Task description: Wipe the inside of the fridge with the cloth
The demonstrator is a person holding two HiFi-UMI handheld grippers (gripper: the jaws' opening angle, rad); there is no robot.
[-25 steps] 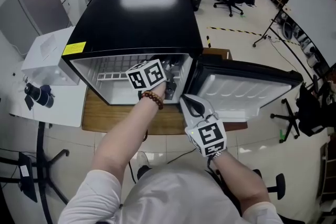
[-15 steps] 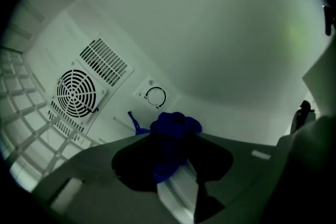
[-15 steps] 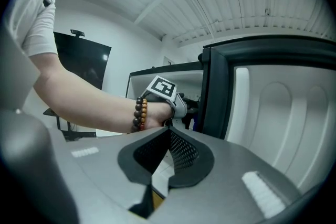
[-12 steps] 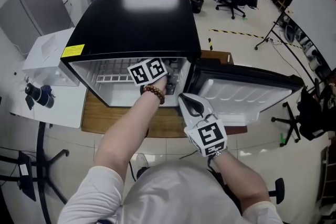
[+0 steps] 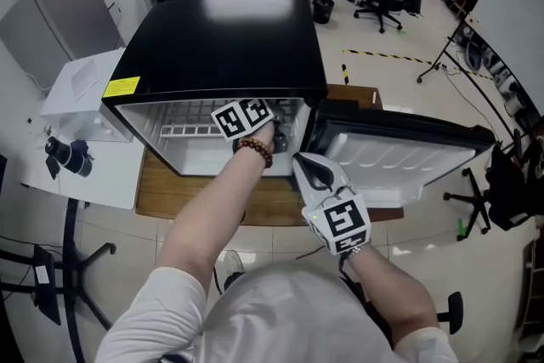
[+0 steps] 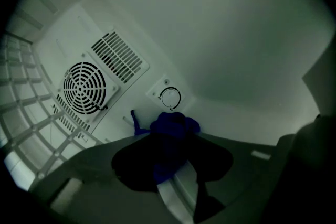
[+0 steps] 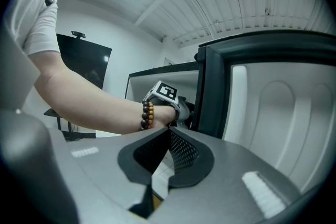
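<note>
Left gripper view shows our left hand-held gripper (image 6: pixel 169 157) pinching the cloth (image 6: pixel 176 124) inside the fridge (image 5: pixel 221 38), the dial (image 6: pixel 170 97) wall near and straight ahead, while the right hand-held gripper (image 7: pixel 168 136), pressed together, hangs outside.

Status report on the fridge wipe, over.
Left gripper shut on dark blue cloth, inside black-topped white-lined fridge. Right gripper shut, empty, outside by open door. Round fan grille, white dial ahead; wire shelf alongside.

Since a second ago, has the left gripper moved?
Yes. The left gripper went slightly deeper, its cube closer to the top front edge of the fridge.
</note>
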